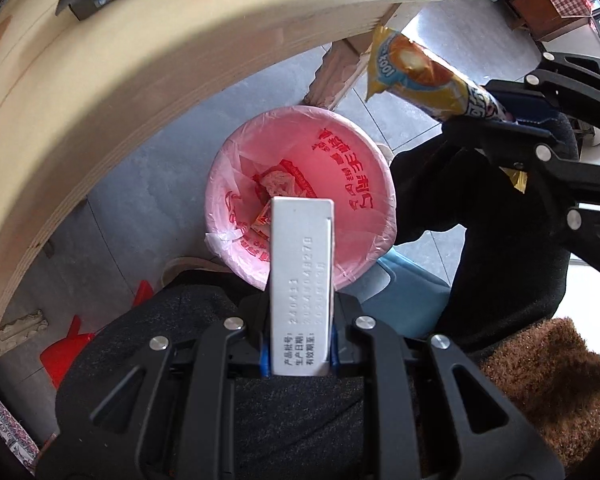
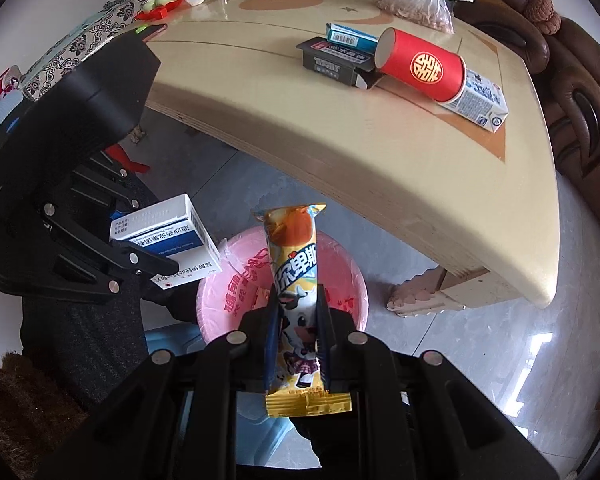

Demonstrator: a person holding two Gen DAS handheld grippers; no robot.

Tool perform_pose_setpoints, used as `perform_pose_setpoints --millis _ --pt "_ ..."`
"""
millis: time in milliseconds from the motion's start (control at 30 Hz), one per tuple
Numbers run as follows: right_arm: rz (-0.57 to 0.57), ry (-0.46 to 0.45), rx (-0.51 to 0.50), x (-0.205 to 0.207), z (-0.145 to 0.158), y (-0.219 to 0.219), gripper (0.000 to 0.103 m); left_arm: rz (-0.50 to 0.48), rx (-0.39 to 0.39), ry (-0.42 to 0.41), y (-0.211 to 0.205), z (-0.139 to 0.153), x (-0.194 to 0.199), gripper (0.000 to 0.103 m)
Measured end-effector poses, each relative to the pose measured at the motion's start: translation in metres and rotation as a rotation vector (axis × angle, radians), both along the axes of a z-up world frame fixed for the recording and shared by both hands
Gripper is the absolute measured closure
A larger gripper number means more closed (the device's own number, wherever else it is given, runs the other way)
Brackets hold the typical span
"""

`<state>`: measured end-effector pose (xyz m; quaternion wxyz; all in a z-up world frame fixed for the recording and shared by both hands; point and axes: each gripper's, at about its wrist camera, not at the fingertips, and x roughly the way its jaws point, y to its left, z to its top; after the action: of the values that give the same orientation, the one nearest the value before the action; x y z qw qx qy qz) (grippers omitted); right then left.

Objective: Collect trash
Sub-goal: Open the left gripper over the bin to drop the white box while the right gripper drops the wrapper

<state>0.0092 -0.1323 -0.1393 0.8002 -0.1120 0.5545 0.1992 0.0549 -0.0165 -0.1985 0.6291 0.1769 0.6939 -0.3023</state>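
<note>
My left gripper (image 1: 300,300) is shut on a white medicine box (image 1: 302,280) and holds it over the pink-lined trash bin (image 1: 360,168) on the floor. The box also shows in the right wrist view (image 2: 168,236), held left of the bin (image 2: 340,272). My right gripper (image 2: 298,300) is shut on a yellow snack wrapper (image 2: 296,280) above the bin. In the left wrist view the wrapper (image 1: 420,76) hangs at the upper right in the right gripper (image 1: 512,116). Some wrappers lie inside the bin.
A beige table (image 2: 340,128) stands beyond the bin with a red paper cup (image 2: 420,66), a milk carton (image 2: 480,104), a dark box (image 2: 332,62), a blue box (image 2: 348,36) and a bag of nuts (image 2: 416,0). A brown sofa (image 2: 572,92) stands at the right.
</note>
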Motion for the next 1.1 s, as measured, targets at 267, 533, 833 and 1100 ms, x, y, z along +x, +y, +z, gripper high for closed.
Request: perform_pose_setpoints --millis 267,533,833,1100 --pt "-0.095 0.061 0.051 0.005 -0.053 -0.013 0.087 0.051 -0.041 0.084 -0.003 -0.049 0.012 0.082" --pt "-0.171 0.139 0.09 0.006 -0.106 -0.02 0.087 0.069 0.014 0.116 -0.015 -0.095 0.016 0.082" --pt "-0.196 0.211 0.107 0.01 -0.151 -0.018 0.087 0.091 0.036 0.193 -0.017 -0.133 0.025 0.082" --pt "-0.203 0.262 0.117 0.014 -0.176 -0.017 0.087 0.123 0.053 0.241 -0.019 -0.156 0.034 0.082"
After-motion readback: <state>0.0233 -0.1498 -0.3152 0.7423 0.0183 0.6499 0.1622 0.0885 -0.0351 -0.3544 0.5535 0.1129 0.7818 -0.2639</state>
